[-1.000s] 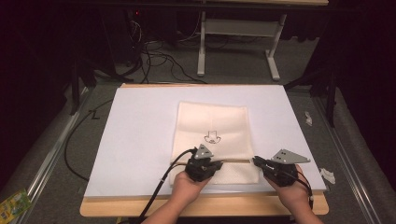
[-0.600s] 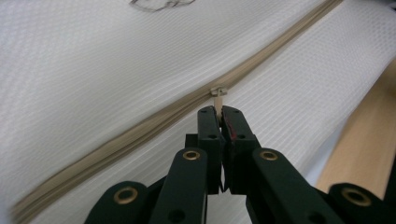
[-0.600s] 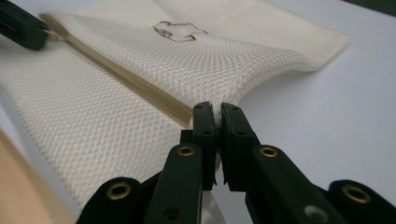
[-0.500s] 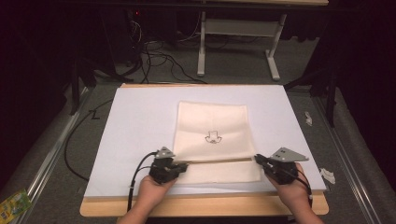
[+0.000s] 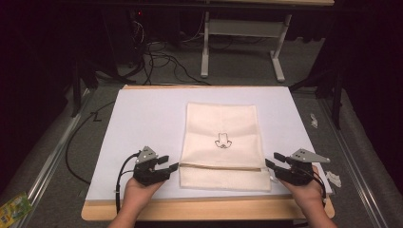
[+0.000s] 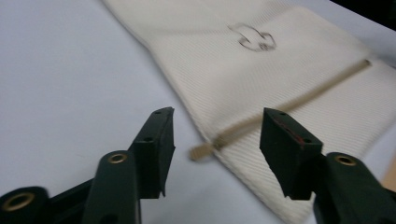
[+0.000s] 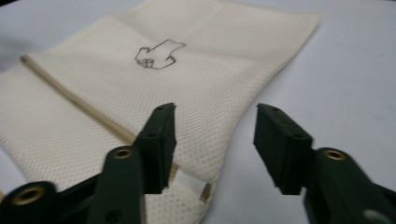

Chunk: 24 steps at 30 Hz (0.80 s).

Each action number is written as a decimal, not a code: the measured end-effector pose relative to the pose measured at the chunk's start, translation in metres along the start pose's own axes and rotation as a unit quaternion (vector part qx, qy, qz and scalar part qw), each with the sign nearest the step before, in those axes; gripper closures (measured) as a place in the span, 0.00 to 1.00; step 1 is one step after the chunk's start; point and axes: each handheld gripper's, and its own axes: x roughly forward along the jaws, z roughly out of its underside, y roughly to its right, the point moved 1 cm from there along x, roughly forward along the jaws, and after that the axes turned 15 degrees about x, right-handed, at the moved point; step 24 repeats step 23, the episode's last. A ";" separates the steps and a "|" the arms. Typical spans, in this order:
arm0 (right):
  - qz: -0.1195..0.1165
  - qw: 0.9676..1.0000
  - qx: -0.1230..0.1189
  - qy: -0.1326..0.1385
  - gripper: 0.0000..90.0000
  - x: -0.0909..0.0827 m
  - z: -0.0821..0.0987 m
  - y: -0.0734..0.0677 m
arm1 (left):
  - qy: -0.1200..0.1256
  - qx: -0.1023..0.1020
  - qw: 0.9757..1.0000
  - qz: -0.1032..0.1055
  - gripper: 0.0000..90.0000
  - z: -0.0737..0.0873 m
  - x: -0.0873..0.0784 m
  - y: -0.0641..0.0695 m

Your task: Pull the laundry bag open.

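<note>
A cream cloth bag (image 5: 222, 142) with a small black drawing (image 5: 222, 141) lies flat on the white mat (image 5: 142, 118); a tan drawstring (image 5: 221, 166) runs across its near part. My left gripper (image 5: 170, 163) is open just off the bag's near left edge. In the left gripper view the drawstring's end (image 6: 201, 151) sticks out between the jaws, with the bag (image 6: 261, 79) beyond. My right gripper (image 5: 273, 159) is open at the bag's near right edge. In the right gripper view the bag (image 7: 116, 88) and its drawstring (image 7: 79, 102) lie to the left, its corner between the jaws.
The white mat covers a wooden table (image 5: 204, 209) whose near edge shows bare wood. Small white scraps (image 5: 333, 178) lie off the mat at the right. A green packet (image 5: 13, 207) lies at the lower left. Cables (image 5: 157, 57) and a desk frame (image 5: 242, 38) stand on the floor behind.
My left gripper has moved left from over the bag's near middle to its left edge. The right gripper has stayed at the right edge.
</note>
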 end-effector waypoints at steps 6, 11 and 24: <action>0.047 0.998 0.005 0.037 0.29 -0.013 -0.007 0.025 | -0.024 0.037 0.995 -0.092 0.35 0.011 -0.023 -0.023; 0.099 0.994 0.024 0.042 0.16 -0.020 -0.009 0.049 | -0.046 0.043 0.987 -0.149 0.27 0.026 -0.039 -0.042; 0.109 0.991 0.038 0.060 0.13 -0.029 -0.008 0.059 | -0.040 -0.004 0.987 -0.155 0.15 0.041 -0.053 -0.061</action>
